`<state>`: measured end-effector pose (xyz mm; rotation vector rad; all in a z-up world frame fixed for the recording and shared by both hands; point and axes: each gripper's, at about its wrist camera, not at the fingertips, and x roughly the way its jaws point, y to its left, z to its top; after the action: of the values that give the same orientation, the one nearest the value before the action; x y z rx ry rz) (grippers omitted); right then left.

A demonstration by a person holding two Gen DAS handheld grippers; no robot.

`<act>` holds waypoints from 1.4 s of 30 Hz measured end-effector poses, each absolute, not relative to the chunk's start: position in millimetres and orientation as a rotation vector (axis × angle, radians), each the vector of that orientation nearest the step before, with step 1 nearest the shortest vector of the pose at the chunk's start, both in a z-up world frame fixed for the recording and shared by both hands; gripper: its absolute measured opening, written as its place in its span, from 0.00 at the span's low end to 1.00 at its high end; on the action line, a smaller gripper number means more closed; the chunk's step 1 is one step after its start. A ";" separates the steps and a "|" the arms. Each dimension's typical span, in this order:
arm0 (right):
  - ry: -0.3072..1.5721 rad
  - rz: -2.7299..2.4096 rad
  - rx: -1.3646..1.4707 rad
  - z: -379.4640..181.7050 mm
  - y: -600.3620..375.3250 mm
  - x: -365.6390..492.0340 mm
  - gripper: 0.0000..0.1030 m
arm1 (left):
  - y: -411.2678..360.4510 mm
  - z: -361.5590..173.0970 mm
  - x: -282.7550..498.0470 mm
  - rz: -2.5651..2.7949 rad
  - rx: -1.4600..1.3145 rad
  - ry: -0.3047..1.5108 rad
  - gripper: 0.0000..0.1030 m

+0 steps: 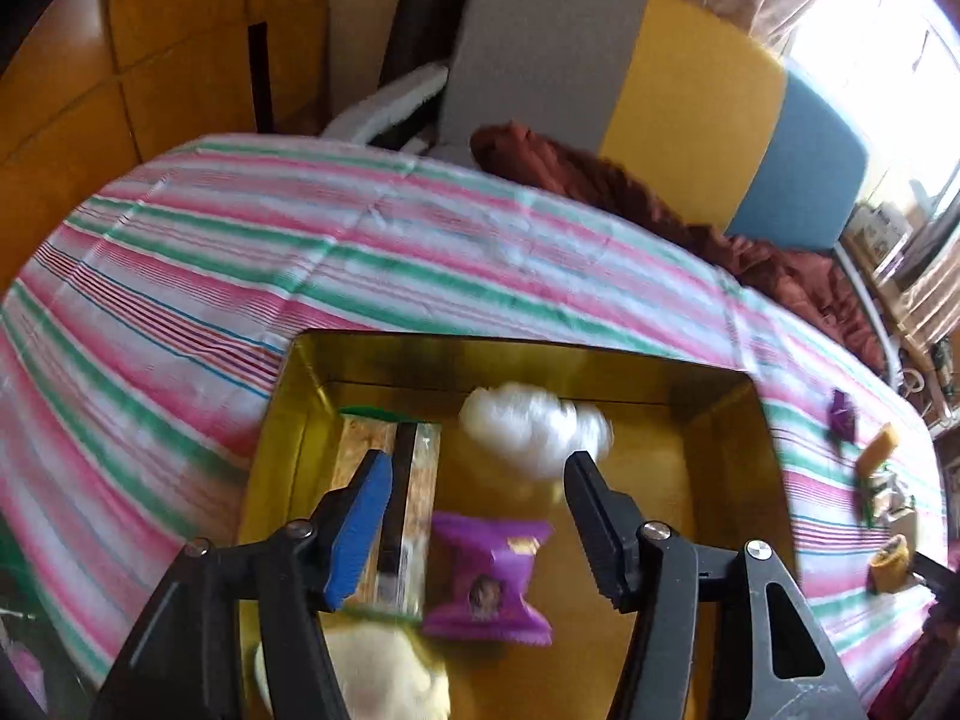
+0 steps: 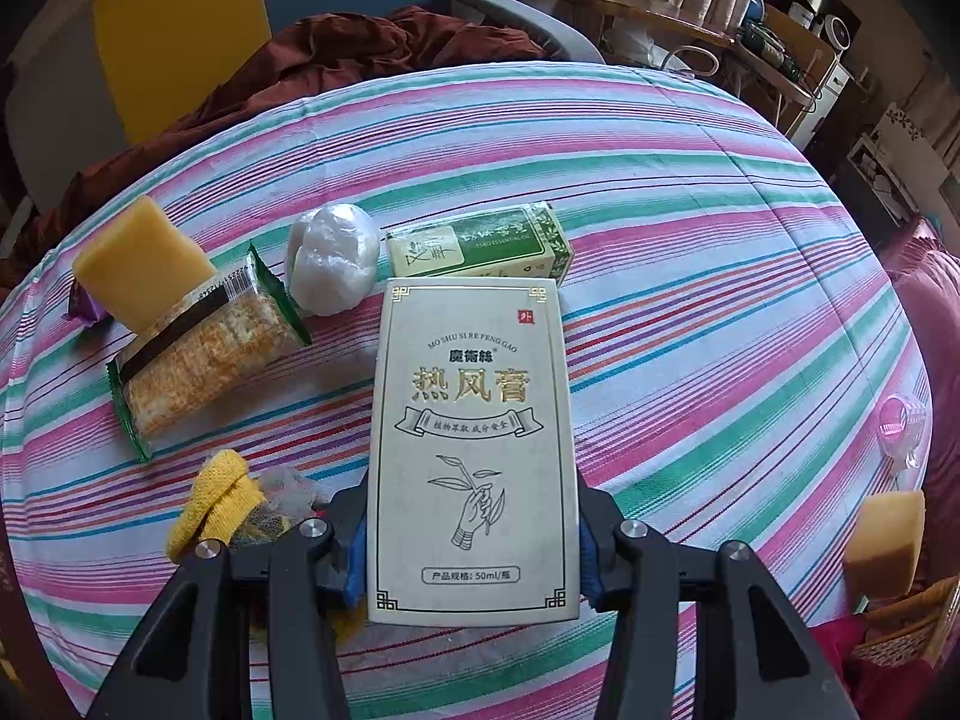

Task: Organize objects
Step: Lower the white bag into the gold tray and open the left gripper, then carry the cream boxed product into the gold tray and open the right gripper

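The left gripper (image 1: 477, 525) hangs half open and empty over a glossy gold tin (image 1: 729, 420), where a crinkly purple packet (image 1: 489, 582), a clear-wrapped cracker pack (image 1: 414, 480) and a fluffy white wad (image 1: 534, 426) lie. The right gripper (image 2: 474, 564) clamps a flat, pale carton (image 2: 474, 420) above the striped cloth (image 2: 690, 300).

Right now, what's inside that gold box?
The gold box holds a white wad, a purple packet, a cracker pack and something pale, partly hidden by the gripper.
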<state>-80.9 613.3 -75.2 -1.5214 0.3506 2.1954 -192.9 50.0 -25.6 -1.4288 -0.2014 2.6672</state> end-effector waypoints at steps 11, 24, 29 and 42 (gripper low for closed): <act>0.401 2.229 -1.365 -49.6 619.7 -65.2 0.49 | 58.9 3.5 -64.3 2.776 -1.173 -0.076 0.58; 0.370 2.636 -1.206 49.5 524.1 -38.7 0.49 | 43.7 -3.0 -16.3 2.866 -1.177 -0.053 0.58; 0.228 2.901 -1.379 62.4 407.4 -51.7 0.49 | 34.8 -6.0 -13.0 2.877 -1.186 -0.074 0.58; 0.011 2.913 -2.057 -26.4 179.9 -75.4 0.49 | -29.8 -6.2 -2.4 2.988 -1.236 -0.177 0.58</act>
<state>-75.4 179.9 -26.4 -2.0572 0.0110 2.9134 -2.4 -29.8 -6.2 -1.2355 -0.1766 2.9884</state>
